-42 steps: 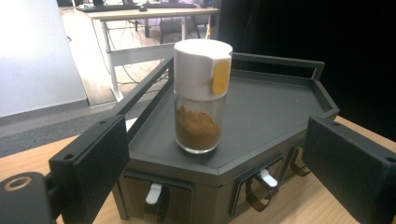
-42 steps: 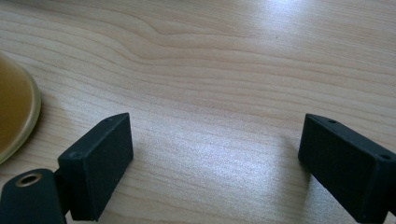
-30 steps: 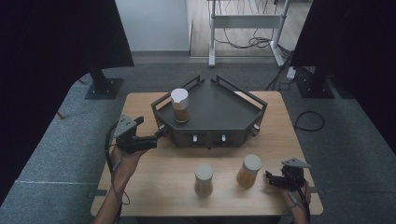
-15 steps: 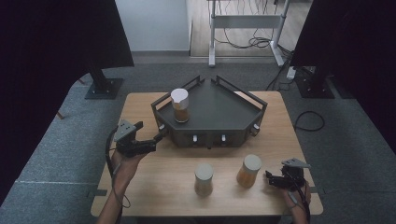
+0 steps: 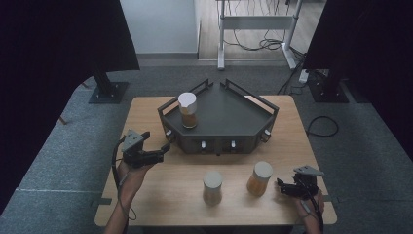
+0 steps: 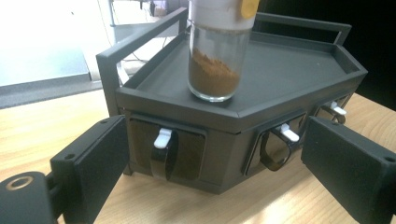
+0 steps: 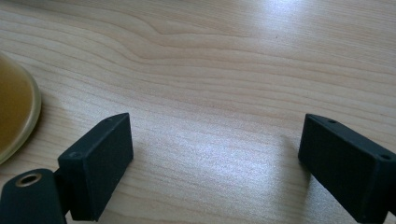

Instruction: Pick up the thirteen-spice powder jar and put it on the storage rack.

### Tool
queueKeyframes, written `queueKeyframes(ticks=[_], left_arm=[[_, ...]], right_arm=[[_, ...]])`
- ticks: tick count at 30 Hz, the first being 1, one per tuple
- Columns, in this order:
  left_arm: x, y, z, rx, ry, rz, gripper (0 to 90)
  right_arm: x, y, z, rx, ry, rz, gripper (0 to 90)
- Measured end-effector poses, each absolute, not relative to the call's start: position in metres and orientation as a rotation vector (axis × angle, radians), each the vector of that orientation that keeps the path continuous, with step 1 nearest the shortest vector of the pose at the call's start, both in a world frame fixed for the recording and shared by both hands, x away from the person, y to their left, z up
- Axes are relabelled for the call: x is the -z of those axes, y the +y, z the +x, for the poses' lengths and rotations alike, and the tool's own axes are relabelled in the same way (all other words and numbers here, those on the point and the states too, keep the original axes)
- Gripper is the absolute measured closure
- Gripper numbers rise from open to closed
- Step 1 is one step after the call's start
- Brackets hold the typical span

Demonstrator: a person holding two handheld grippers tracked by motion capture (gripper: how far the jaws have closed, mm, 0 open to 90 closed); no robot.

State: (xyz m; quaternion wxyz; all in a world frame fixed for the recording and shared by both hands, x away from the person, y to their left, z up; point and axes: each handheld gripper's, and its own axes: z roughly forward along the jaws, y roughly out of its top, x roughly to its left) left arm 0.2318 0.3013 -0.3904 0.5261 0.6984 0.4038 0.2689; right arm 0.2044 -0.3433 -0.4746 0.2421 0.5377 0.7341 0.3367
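A dark grey rack (image 5: 229,117) with a railed top stands at the back of the wooden table (image 5: 160,195). A glass jar of brown powder with a white lid (image 5: 188,110) stands on its left part. My left gripper (image 5: 164,149) is open just off the rack's left front corner, with nothing between its jaws. In the left gripper view the gripper (image 6: 219,158) faces the rack's front (image 6: 219,135), below the jar (image 6: 216,60). My right gripper (image 5: 281,187) is open and low over the table, right of an orange-filled jar (image 5: 259,178). That jar's base (image 7: 14,114) shows beside the open right gripper (image 7: 215,154).
A second jar with a pale lid (image 5: 212,186) stands on the table left of the orange one. Small white-tipped clips (image 6: 162,138) sit along the rack's front face. A black stand base (image 5: 108,91) and cables lie on the floor beyond the table.
The left gripper has shifted slightly toward the near side of the table, still by the rack's corner. The right gripper and the jars have not moved.
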Motion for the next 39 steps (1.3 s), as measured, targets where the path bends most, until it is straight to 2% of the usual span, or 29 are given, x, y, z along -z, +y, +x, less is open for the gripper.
queueKeyframes(ticks=[39], left_arm=[[0.431,0.301,0.229,-0.569,1.039,1.713,7.4]], right_arm=[[0.475,-0.343,0.204,-0.920,2.006,1.470,9.5]])
